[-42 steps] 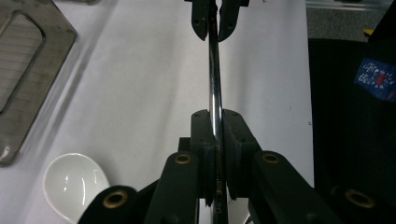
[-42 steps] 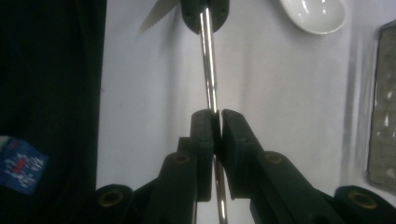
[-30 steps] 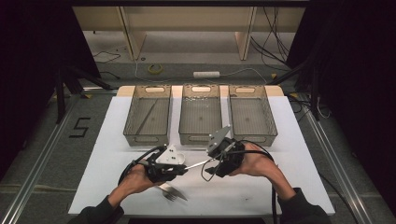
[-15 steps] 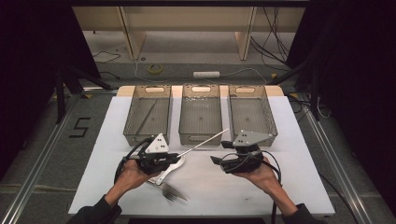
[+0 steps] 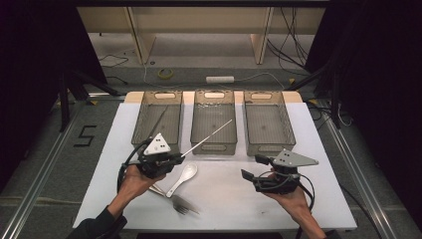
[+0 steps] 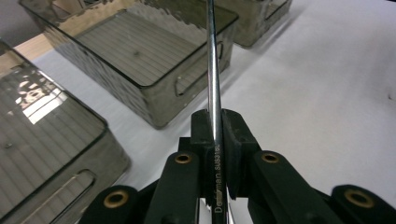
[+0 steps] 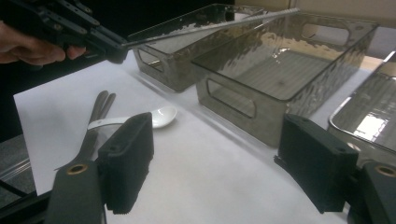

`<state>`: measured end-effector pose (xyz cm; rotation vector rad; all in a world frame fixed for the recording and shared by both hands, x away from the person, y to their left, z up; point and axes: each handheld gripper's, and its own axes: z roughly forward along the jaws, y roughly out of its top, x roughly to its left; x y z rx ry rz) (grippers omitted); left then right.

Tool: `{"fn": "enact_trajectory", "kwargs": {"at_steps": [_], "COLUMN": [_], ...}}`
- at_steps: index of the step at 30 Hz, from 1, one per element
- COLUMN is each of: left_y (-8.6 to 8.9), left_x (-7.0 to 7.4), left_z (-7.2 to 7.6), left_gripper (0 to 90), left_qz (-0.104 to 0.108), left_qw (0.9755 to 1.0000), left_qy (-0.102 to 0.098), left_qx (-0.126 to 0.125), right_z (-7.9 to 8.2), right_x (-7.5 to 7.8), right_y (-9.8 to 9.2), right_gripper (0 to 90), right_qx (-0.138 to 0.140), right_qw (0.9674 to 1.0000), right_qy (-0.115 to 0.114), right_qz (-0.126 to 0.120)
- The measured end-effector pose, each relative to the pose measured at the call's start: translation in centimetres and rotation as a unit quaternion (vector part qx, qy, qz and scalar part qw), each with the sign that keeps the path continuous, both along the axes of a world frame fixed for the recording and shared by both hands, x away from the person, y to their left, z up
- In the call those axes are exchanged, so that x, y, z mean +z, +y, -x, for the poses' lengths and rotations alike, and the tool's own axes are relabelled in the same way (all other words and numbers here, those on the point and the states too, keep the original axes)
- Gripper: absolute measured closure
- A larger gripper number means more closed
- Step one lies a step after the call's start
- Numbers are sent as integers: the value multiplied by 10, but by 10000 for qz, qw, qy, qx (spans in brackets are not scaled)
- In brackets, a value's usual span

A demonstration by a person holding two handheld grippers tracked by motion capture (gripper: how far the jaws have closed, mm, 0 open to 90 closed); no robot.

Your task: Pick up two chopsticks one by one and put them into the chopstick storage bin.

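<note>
My left gripper (image 5: 178, 157) is shut on a thin metal chopstick (image 5: 209, 134). The chopstick points up and to the right over the front of the middle bin (image 5: 214, 94). In the left gripper view the chopstick (image 6: 213, 70) is pinched between the pads, and my left gripper (image 6: 215, 123) faces the bins. My right gripper (image 5: 254, 168) hovers low at the front right of the white mat (image 5: 224, 199). Its jaws have just been opening, and nothing is between them. In the right gripper view, my right gripper (image 7: 219, 158) faces a white spoon (image 7: 156, 116) and the chopstick (image 7: 210, 25).
Three clear smoky bins stand in a row at the back of the mat: the left bin (image 5: 144, 107) holds a thin rod, beside the middle bin and the right bin (image 5: 266, 94). A white spoon (image 5: 185, 175) and forks (image 5: 174, 199) lie in front of my left hand.
The right gripper has drawn away to the right and lower, its jaws now spread wide and off the chopstick. The left gripper keeps the chopstick and has shifted slightly left.
</note>
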<state>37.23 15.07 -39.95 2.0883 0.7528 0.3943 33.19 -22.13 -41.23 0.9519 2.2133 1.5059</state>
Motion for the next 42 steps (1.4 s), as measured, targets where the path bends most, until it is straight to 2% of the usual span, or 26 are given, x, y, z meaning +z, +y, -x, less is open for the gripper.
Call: {"fn": "enact_trajectory", "kwargs": {"at_steps": [3, 8, 13, 15, 17, 20, 22, 27, 34, 42], "left_y": [7, 22, 33, 37, 43, 49, 51, 59, 69, 71], "left_x": [1, 3, 3, 2, 0, -2, -3, -6, -13, -18], "left_z": [-8, -23, -39, -44, -51, -58, -61, -70, -82, -93], "left_gripper": [836, 836, 836, 836, 836, 836, 836, 836, 835, 835], "left_qz": [36, 156, 202, 103, 174, 174, 148, 111, 110, 75], "left_qw": [9998, 9979, 9938, 9926, 9904, 9876, 9866, 9820, 9759, 9721], "left_qy": [-10, -23, -44, -140, -99, -68, -75, -71, 54, 194], "left_qx": [206, 635, 1096, 1204, 1369, 1556, 1623, 1884, 2178, 2336], "right_z": [3, 10, 15, 16, 17, 17, 17, 18, 20, 20], "right_x": [-2, -7, -10, -10, -11, -12, -12, -12, -11, -12], "right_y": [-5, -7, -9, -10, -11, -11, -10, -9, -7, -6], "right_gripper": [277, 271, 270, 270, 270, 270, 270, 268, 263, 262], "right_qx": [-48, -109, -160, -169, -183, -173, -163, -107, -80, -64], "right_qw": [10000, 9999, 9999, 9999, 9998, 9998, 9999, 9999, 10000, 10000], "right_qy": [31, 49, 22, 21, 14, 27, 51, 75, 33, 59], "right_qz": [-4, -26, -9, -24, -24, 7, 26, 18, 36, 47]}}
